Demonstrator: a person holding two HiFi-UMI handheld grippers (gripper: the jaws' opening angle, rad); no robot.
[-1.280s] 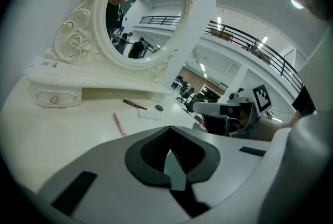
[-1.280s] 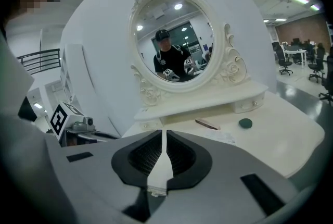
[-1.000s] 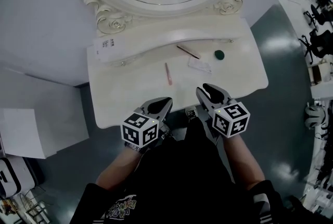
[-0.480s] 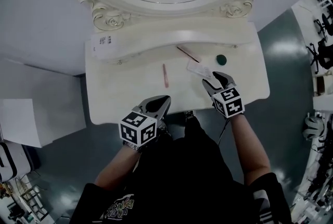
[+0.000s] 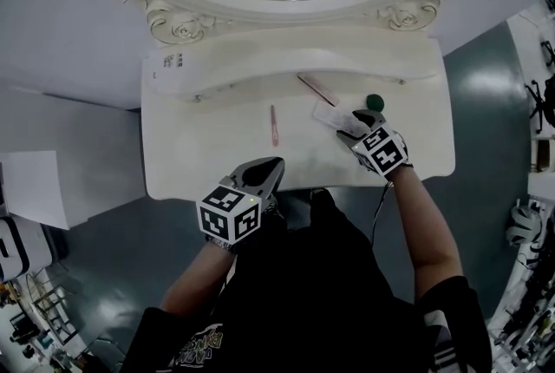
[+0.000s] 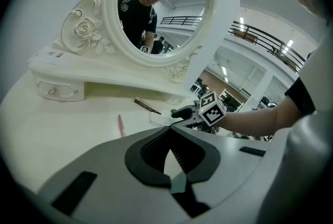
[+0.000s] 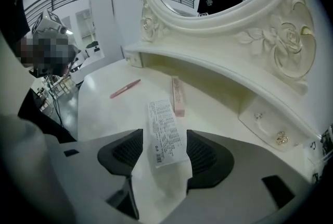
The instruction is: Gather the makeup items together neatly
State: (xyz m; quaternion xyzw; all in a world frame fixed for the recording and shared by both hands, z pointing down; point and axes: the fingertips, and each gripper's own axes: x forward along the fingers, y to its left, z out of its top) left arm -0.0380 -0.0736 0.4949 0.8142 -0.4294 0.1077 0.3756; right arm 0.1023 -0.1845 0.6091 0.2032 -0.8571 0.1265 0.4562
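Mirror [image 5: 173, 20]: its upper part is running off the head view's top edge.
Shelf label [image 5: 171, 65]: it is sitting at the left end of the back ledge [image 5: 295, 63]; its print is too small to read.
Left claw [image 5: 270, 165]: it is clenching on nothing, tips meeting. It is hanging at the front edge of the counter [image 5: 199, 163], its marker cube is hiding part of that edge in the head view, and it is staying well apart from all the makeup.
Pink pencil [image 5: 274, 125]: it is lying alone mid-counter, between the two claws and touching neither.
Slim rose stick [image 5: 316, 90]: it is lying aslant near the back ledge, just beside the packet's far end.
White printed packet [image 5: 331, 114]: it is lying flat on the counter. Its near end is reaching in between the right claw's pads, and in the head view the claw is covering that end.
Right claw [image 5: 351, 127]: it is released. Its jaws have just been opening and are standing wide on either side of the packet, pads not pressing on it.
Green round item [image 5: 375, 102]: it is sitting just beside the right claw, on its right. It is too small to identify, and neither gripper view is showing it.
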